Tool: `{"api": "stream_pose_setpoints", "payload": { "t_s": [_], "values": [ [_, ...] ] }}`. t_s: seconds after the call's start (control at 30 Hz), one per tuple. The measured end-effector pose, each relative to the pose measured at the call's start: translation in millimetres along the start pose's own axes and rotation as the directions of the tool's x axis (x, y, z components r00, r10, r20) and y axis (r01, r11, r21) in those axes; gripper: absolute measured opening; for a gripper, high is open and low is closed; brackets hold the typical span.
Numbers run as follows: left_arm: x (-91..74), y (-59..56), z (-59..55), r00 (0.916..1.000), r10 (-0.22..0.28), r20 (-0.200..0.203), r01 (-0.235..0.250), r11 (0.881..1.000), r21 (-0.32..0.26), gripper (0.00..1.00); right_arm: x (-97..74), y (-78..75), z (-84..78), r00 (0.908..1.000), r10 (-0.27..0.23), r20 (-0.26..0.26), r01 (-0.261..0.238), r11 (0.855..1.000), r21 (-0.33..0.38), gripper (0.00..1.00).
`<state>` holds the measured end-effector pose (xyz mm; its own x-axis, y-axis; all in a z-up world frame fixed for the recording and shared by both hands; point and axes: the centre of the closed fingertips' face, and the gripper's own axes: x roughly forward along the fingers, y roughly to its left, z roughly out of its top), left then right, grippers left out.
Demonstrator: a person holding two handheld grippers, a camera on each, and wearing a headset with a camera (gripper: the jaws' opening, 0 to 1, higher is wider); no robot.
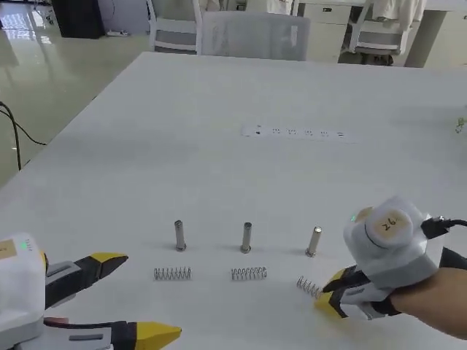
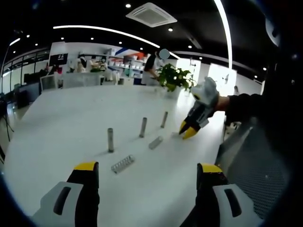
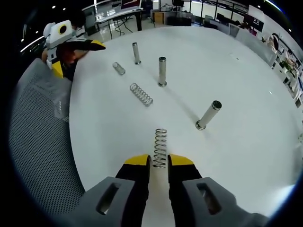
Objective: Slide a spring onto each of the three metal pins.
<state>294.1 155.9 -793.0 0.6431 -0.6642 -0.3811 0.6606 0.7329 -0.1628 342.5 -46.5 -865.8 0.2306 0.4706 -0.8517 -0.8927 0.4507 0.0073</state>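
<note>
Three metal pins stand upright in a row on the white tabletop (image 1: 219, 168): left pin (image 1: 179, 235), middle pin (image 1: 246, 238), right pin (image 1: 314, 241). None yet carries a spring. One spring lies flat on the near side of each pin. The left spring (image 1: 173, 273) and middle spring (image 1: 249, 273) lie loose, apart from their pins and from both tools. The right spring (image 3: 160, 146) lies on the tabletop near the right pin. Its near end is pinched between the tips of the right tongs (image 3: 159, 161), whose jaws are clenched on it. The left tongs (image 1: 152, 295) hover at the near left, released, jaws wide apart and holding nothing. They are near the left spring but not touching it. A white power strip (image 1: 299, 133) lies further back on the tabletop, well apart from the pins. Chairs (image 1: 252, 33) stand beyond the far edge.
</note>
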Motion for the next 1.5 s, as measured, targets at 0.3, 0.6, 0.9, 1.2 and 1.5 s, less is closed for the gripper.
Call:
{"api": "stream_pose_setpoints", "payload": {
  "t_s": [0.3,0.6,0.9,1.2,1.5],
  "values": [
    [-0.2,-0.2,-0.4,1.0000,0.001,-0.002,-0.001,1.000,-0.001,0.80,0.2,2.5,-0.4,0.9999,-0.002,-0.015,0.001,0.998,-0.056,0.08],
    [0.3,-1.6,-0.5,0.9999,-0.005,-0.010,0.005,1.000,0.011,0.80,0.4,1.6,0.0,0.9996,-0.009,-0.028,0.008,0.999,-0.038,0.07],
    [-0.7,-4.0,0.7,0.9997,-0.013,-0.021,0.013,0.999,0.032,0.80,0.3,1.2,0.3,0.9996,-0.011,-0.027,0.011,1.000,-0.018,0.07],
    [-1.6,-7.2,5.5,0.9995,-0.023,-0.023,0.024,0.999,0.048,0.79,0.9,3.5,1.6,0.9998,0.004,-0.018,-0.004,1.000,0.000,0.07],
    [-2.8,-10.5,16.4,0.9995,-0.030,-0.007,0.030,0.998,0.062,0.79,-2.0,6.4,6.1,0.9999,0.016,0.000,-0.016,1.000,0.009,0.07]
  ]
}}
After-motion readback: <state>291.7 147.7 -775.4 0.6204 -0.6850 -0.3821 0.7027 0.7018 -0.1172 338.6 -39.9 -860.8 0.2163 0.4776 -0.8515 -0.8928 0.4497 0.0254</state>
